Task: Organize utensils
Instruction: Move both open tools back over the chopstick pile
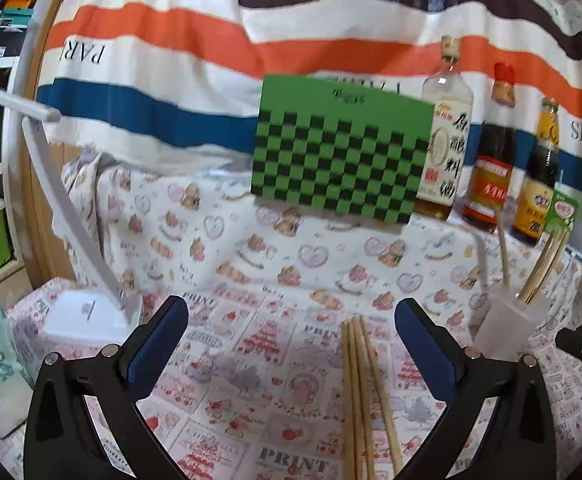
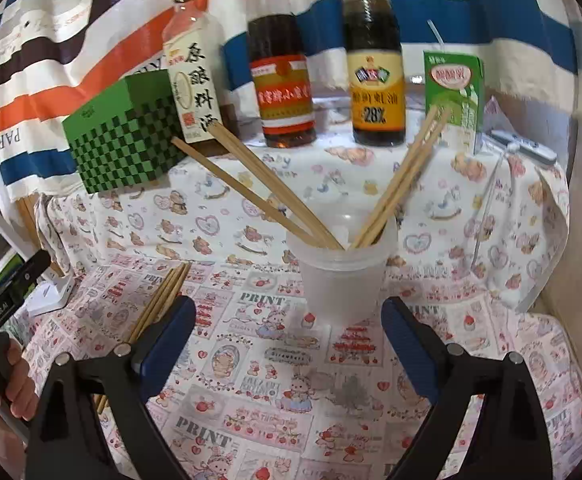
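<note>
A striped cloth hangs behind a table (image 1: 275,264) spread with a busy printed cover, with three bottles (image 1: 491,168) and a green checkered box (image 1: 339,148) lined along the back.

Through the left wrist camera, the left gripper (image 1: 291,344) hangs over the cover with its fingers spread as wide as they go and nothing between the pads. A small bundle of loose chopsticks (image 1: 357,392) lies flat on the cover, just inside the right-hand finger, at about five o'clock of the picture. The cup (image 1: 507,324) stands off at three o'clock.

Through the right wrist camera, the right gripper (image 2: 289,340) is likewise wide apart and empty, aimed at the frosted plastic cup just past its tips, at twelve o'clock from the fingers. Chopsticks already stand in it, fanned to both sides. The loose bundle shows at nine o'clock.

The sticks look light, stiff and smooth, so I reckon they will roll or scissor. Pinching across the bundle near its middle seems safest. The cup looks light and tippable.
</note>
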Demonstrator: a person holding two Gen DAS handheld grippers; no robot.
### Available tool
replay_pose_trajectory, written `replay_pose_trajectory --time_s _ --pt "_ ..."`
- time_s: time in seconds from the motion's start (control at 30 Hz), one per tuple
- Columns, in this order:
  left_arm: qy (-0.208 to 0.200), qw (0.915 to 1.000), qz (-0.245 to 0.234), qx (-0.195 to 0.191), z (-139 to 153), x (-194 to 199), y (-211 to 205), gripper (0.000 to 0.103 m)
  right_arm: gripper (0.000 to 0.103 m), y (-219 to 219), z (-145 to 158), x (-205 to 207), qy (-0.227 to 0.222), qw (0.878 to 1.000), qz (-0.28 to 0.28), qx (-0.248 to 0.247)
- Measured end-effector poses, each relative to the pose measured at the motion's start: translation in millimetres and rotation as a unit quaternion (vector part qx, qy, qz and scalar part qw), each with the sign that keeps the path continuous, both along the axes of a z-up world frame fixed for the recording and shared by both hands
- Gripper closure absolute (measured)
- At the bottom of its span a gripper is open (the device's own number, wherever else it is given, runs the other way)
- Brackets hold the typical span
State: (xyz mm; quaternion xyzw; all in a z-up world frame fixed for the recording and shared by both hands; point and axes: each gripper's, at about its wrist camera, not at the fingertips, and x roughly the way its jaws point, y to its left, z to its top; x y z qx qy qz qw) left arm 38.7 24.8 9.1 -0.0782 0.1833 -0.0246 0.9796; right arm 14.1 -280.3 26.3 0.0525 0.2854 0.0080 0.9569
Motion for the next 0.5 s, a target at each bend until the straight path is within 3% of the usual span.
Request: replay_pose_trajectory --time_s 0.23,0.4,0.5 --pt "0.021 0.9982 -0.027 0.05 -13 1 -24 0.001 0.009 -6 -3 4 0.005 1.0 -0.012 0.003" --pt "0.052 0.9876 -0.097 0.112 -8 29 -50 0.001 0.009 -8 2 12 0.024 0.999 -0.026 0.006" --pt "0.06 0.985 -0.116 0.113 2 49 -58 0.001 0.009 -1 9 19 0.046 0.999 -0.024 0.012"
